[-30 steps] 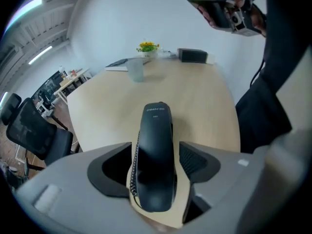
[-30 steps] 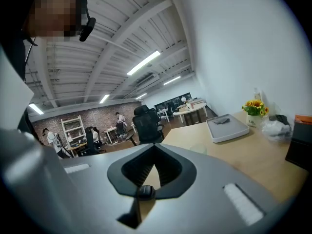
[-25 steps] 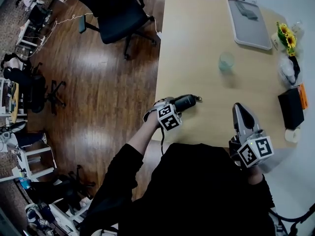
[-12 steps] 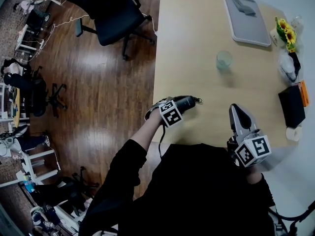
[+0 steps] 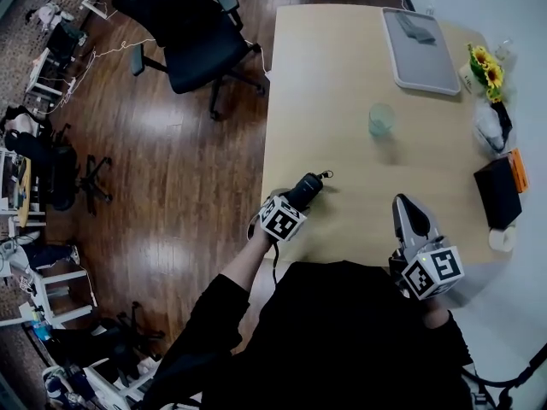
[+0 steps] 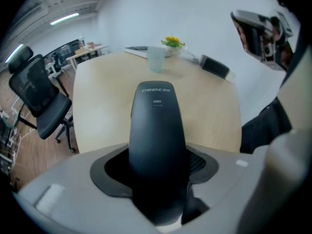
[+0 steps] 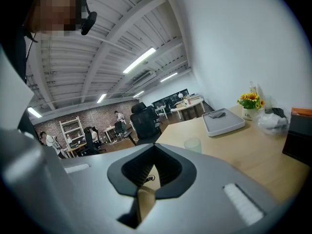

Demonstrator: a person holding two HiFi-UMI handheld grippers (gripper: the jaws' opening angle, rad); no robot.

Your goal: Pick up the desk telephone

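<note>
Left tongs (image 6: 156,169) have the black telephone handset (image 6: 156,126) between them. Its lower end is sunk deep in the dark pads, which look pressed on its sides even as the jaws ease slightly apart. Right tongs (image 5: 405,210) hang idle over the near right of the counter (image 5: 342,75), their jaws together with nothing between them.

The handset points away from the person over the near left corner of the counter, close to its edge. Whether its far end rests on the wood cannot be told. No telephone base shows in any view.

By its look the handset is stiff moulded plastic, fairly light, with a smooth rounded back that tapers, so it could slide out of a loose hold. The flatter sides near the narrow middle seem the best place to take it. A thin cord at its far end may tug.

Farther off stand a cup (image 5: 381,119), a grey tray (image 5: 423,54), flowers (image 5: 485,62) and a black box (image 5: 497,190).
</note>
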